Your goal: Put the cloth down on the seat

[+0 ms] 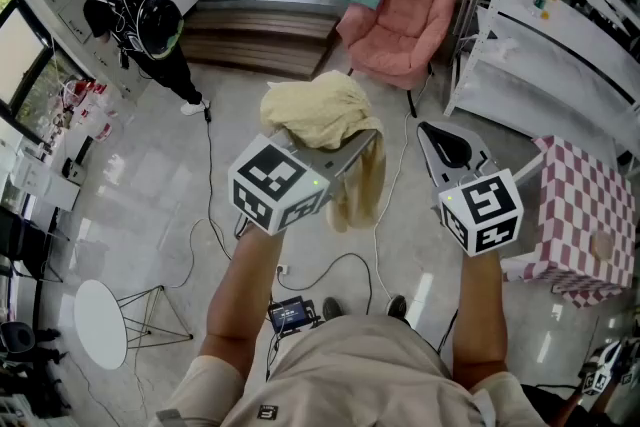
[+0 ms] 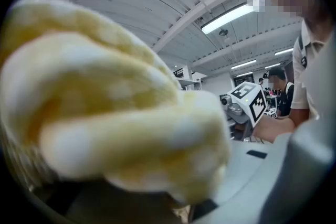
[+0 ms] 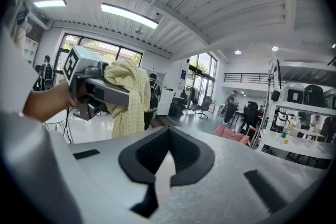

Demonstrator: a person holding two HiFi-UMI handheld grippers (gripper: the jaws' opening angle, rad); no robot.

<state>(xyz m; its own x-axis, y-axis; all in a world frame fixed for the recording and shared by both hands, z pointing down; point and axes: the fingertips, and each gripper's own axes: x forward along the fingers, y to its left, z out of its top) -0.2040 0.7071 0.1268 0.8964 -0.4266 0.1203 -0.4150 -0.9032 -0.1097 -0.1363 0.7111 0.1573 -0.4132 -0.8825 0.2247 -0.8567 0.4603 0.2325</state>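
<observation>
cloth (image 1: 325,120): bunched over left gripper (image 1: 348,153), clamped in its jaws, tail hanging, well short of pink armchair (image 1: 400,25) | right gripper (image 1: 447,147): jaws together, empty, also short of armchair | left gripper view: cloth folds block armchair; head view shows armchair beyond both grippers

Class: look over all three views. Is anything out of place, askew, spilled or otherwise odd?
Nothing is spilled or broken. One oddity: the yellow cloth is bunched untidily over the left gripper, one end hanging below it, and it blocks most of the left gripper view.
</observation>
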